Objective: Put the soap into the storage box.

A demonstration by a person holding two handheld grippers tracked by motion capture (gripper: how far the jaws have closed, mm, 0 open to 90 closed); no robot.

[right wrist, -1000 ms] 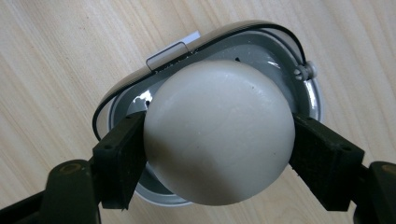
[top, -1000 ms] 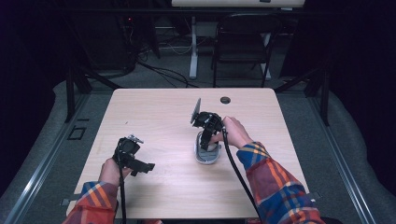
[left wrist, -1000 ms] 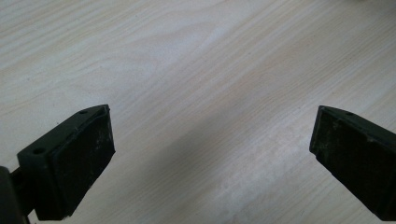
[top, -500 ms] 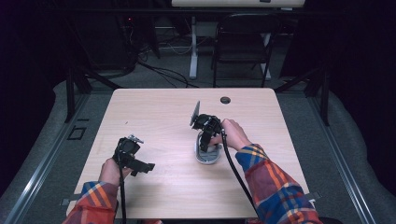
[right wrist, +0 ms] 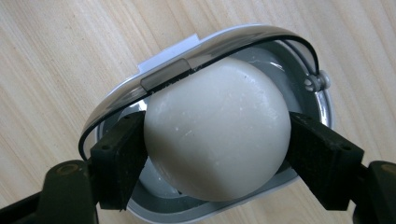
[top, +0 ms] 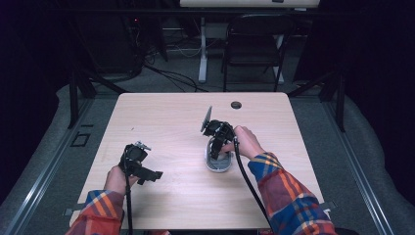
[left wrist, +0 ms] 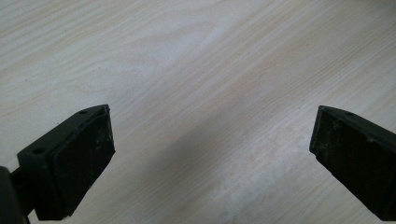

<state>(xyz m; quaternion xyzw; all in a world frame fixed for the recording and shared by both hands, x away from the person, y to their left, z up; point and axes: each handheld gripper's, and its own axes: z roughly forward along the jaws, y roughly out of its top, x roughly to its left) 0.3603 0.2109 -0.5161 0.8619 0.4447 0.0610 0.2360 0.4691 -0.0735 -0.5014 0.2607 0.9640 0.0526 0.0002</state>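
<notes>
The right gripper was clamped on a white soap, one pad pressed against each side of the bar. In the right gripper view the soap sat at frame centre, inside an open grey case whose clear lid arched over the bar's upper edge. In the high view the right gripper pointed down into the case, right of centre on the table.

The left gripper stood wide, nothing between its jaws, bare wood below. In the high view the left gripper sat at lower left, well apart from the case. A dark round grommet lay near the table's upper edge.
</notes>
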